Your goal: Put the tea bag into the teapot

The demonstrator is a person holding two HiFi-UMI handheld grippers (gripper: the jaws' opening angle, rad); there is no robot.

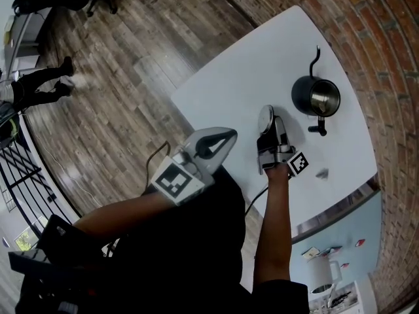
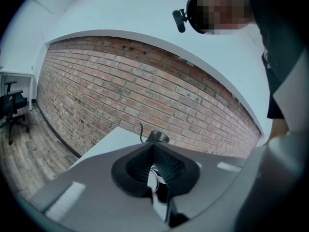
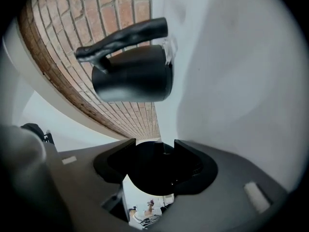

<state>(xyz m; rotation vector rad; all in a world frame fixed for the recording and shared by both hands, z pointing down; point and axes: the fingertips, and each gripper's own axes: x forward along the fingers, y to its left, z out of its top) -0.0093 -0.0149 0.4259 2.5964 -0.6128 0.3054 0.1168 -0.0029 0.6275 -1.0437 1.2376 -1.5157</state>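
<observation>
The biggest risk I can see is the lid (image 1: pixel 265 118). It seems to stand on edge on the table (image 1: pixel 229 77), right at the tips of the right claw (image 1: pixel 270 135). That claw's jaws are spread wide, and a dark rounded shape, which I take to be the lid, sits between them. I can't see either jaw pressing on it. If nothing is holding it, a nudge could make it roll or fall flat.

The second worry is the tea bag (image 1: pixel 321 173). I judge it to be the small pale scrap at 6 o'clock from the teapot (image 1: pixel 301 97), near the table edge, though it is too small to be sure. It looks light and flat, so a clumsy pinch could push it off the table.

The left claw (image 1: pixel 228 136) hangs off the table at 8 o'clock from the teapot. Its tips are together and I can see nothing pinched between them.

The teapot stands upright with its mouth uncovered and its spout at 12 o'clock. The inside looks shiny and bare, with no tea bag in it.
</observation>
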